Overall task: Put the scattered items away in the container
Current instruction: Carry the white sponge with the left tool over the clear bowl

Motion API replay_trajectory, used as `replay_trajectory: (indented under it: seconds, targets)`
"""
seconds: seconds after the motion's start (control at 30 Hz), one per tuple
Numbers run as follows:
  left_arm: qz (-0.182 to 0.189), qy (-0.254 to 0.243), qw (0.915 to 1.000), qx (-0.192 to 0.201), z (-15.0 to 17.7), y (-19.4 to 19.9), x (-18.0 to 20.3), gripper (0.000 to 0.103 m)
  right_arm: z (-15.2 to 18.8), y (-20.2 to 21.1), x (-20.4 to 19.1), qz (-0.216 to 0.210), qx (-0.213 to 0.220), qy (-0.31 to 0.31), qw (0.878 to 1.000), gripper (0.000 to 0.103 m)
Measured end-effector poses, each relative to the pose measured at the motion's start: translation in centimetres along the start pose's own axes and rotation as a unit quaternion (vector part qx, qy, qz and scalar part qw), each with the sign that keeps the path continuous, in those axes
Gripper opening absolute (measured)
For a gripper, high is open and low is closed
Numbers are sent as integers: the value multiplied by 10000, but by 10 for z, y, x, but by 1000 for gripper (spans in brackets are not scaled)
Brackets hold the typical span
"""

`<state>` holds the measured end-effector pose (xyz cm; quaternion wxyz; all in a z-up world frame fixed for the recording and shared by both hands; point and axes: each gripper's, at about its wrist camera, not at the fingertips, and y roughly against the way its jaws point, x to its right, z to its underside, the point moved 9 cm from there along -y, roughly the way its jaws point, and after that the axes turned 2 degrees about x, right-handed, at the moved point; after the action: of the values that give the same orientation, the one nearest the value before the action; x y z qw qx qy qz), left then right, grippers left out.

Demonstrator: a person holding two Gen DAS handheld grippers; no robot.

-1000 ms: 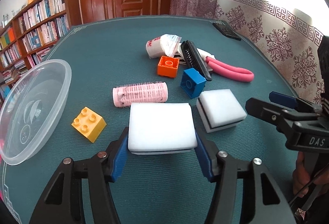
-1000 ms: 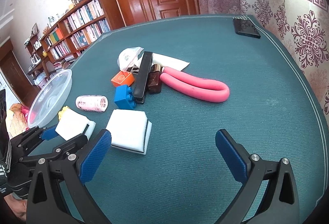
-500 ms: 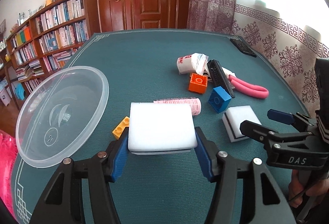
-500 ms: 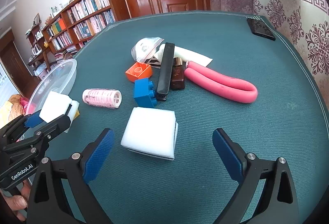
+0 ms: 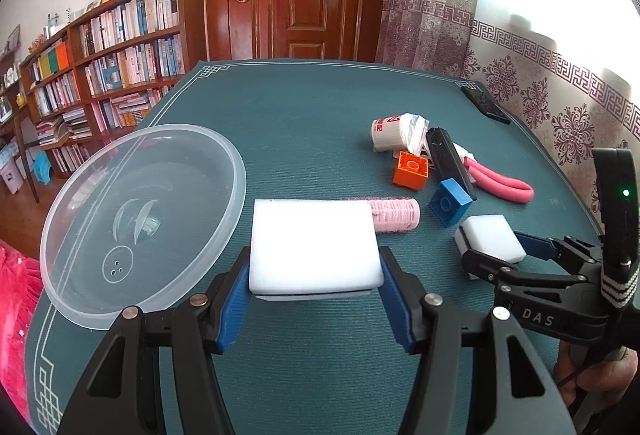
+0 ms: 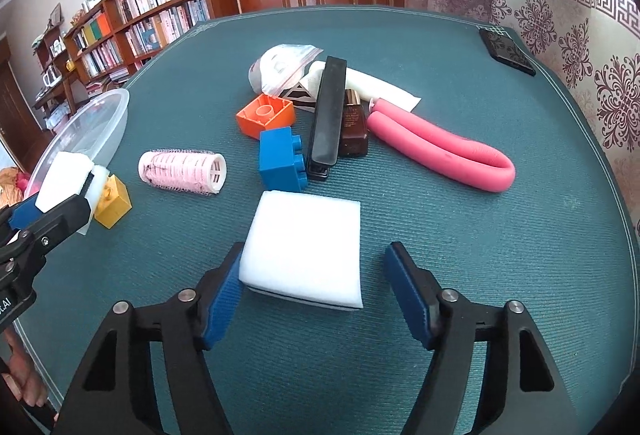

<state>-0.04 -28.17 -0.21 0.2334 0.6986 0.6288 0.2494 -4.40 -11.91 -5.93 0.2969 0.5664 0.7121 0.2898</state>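
Observation:
My left gripper (image 5: pixel 314 267) is shut on a white sponge (image 5: pixel 312 243), held above the green table just right of the clear plastic bowl (image 5: pixel 240 187). In the right wrist view that sponge (image 6: pixel 60 179) hangs in front of the bowl (image 6: pixel 112 115), over a yellow brick (image 6: pixel 114 201). My right gripper (image 6: pixel 316 259) is open around a second white sponge (image 6: pixel 304 247) lying on the table; the left pad is at its side, the right pad stands apart. A pink hair roller (image 6: pixel 182 171), blue brick (image 6: pixel 280 159) and orange brick (image 6: pixel 264 115) lie beyond.
Farther back lie a black bar (image 6: pixel 328 111), a brown bottle (image 6: pixel 354 127), a pink foam loop (image 6: pixel 440 147) and a plastic bag (image 6: pixel 280 69). A dark phone (image 6: pixel 506 51) sits near the far right edge. Bookshelves and a door stand behind the table.
My left gripper has carried its sponge up and left, toward the bowl. My right gripper has moved forward onto the second sponge and its jaws have narrowed around it.

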Motion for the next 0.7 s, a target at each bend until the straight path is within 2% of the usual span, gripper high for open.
replay_trajectory:
  seconds: [0.1, 0.37, 0.7]
  targets:
    - [1, 38, 10000, 17, -1, 1, -4, 64, 1, 1, -6, -23, 16, 50, 10000, 57]
    - [-42, 137, 9998, 110, -5, 6, -18, 64, -5, 11, -18, -81, 185, 79, 9998, 56]
    - [-212, 314, 9990, 218, -11, 10, -47, 64, -22, 18, -51, -432, 375, 106, 9983, 56]
